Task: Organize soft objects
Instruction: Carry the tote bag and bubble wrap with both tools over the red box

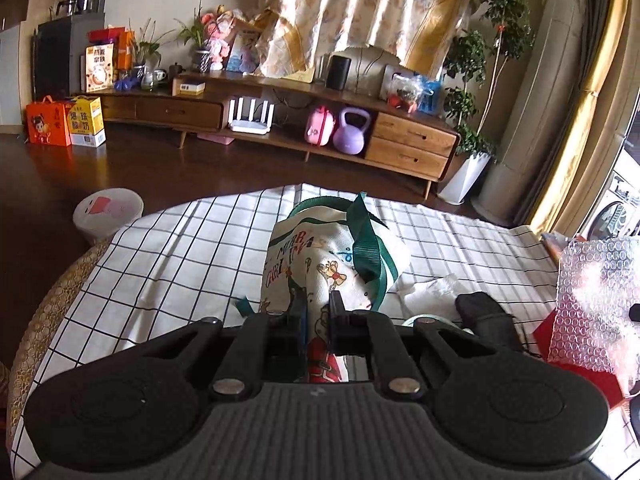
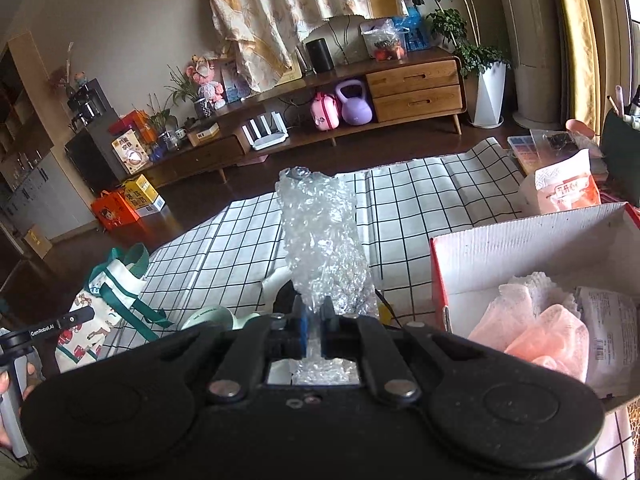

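My left gripper [image 1: 319,300] is shut on a white canvas tote bag [image 1: 320,256] with cartoon prints and green straps, holding it over the checked tablecloth [image 1: 180,248]. The bag also shows in the right wrist view [image 2: 108,300], with the left gripper [image 2: 74,318] on it. My right gripper [image 2: 312,306] is shut on a roll of clear bubble wrap [image 2: 320,240] that stands up from the jaws. The bubble wrap shows at the right edge of the left wrist view [image 1: 592,296]. A red and white cardboard box [image 2: 520,252] to the right holds pink and white soft items [image 2: 548,332].
A black pouch [image 1: 484,316] and white cloth [image 1: 432,288] lie on the table beside the bag. A snack packet [image 2: 568,188] and plastic organiser [image 2: 524,148] sit at the far right. A white stool [image 1: 108,212] stands off the table's left edge. A wooden TV cabinet [image 1: 280,120] is beyond.
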A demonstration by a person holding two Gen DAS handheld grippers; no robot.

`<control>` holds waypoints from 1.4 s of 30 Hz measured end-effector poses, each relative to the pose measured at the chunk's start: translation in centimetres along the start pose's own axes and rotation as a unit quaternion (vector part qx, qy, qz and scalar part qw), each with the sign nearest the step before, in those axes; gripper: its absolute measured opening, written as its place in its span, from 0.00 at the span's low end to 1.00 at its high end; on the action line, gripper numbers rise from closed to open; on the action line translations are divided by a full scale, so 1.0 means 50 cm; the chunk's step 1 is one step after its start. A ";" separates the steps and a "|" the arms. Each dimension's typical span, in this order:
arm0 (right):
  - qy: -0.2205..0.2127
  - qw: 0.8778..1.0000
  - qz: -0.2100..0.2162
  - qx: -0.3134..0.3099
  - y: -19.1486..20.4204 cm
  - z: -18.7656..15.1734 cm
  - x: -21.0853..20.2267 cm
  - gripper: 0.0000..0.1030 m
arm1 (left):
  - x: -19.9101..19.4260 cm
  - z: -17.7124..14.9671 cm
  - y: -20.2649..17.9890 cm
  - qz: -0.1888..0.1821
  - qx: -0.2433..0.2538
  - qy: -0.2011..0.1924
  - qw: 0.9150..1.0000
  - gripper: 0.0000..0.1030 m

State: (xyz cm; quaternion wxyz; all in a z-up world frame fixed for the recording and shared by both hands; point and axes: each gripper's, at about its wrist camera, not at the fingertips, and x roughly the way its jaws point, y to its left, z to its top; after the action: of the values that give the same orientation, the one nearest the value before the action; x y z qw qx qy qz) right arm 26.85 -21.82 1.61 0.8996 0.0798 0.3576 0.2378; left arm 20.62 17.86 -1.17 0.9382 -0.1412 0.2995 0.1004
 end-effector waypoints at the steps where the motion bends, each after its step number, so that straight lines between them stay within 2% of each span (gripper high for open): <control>1: -0.005 1.000 0.002 0.001 -0.002 -0.001 -0.015 0.05 | -0.010 0.003 -0.008 -0.002 0.001 -0.003 1.000 0.10; 7: -0.035 0.999 0.001 0.001 -0.020 0.003 -0.093 0.05 | -0.064 0.017 -0.070 -0.025 0.011 -0.022 0.999 0.10; 18: -0.077 0.996 -0.031 0.020 -0.103 -0.003 -0.209 0.05 | -0.128 0.026 -0.241 -0.102 0.063 -0.032 0.992 0.10; 26: -0.096 0.993 -0.055 0.043 -0.189 -0.012 -0.266 0.04 | -0.141 0.015 -0.389 -0.162 0.098 -0.033 0.981 0.10; 32: -0.099 0.991 -0.073 0.060 -0.249 -0.022 -0.279 0.05 | -0.137 0.008 -0.509 -0.210 0.121 -0.026 0.970 0.10; 37: -0.090 0.989 -0.091 0.075 -0.297 -0.026 -0.271 0.05 | -0.125 -0.012 -0.611 -0.247 0.142 -0.016 0.959 0.10; 42: -0.066 0.987 -0.110 0.092 -0.347 -0.027 -0.249 0.05 | -0.097 -0.035 -0.687 -0.260 0.151 0.000 0.954 0.10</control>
State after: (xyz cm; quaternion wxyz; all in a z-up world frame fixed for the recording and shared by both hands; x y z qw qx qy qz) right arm 24.49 -43.04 2.71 0.9307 0.1378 0.3247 0.0972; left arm 25.18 -15.50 7.37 0.9421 -0.0706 0.2641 -0.1940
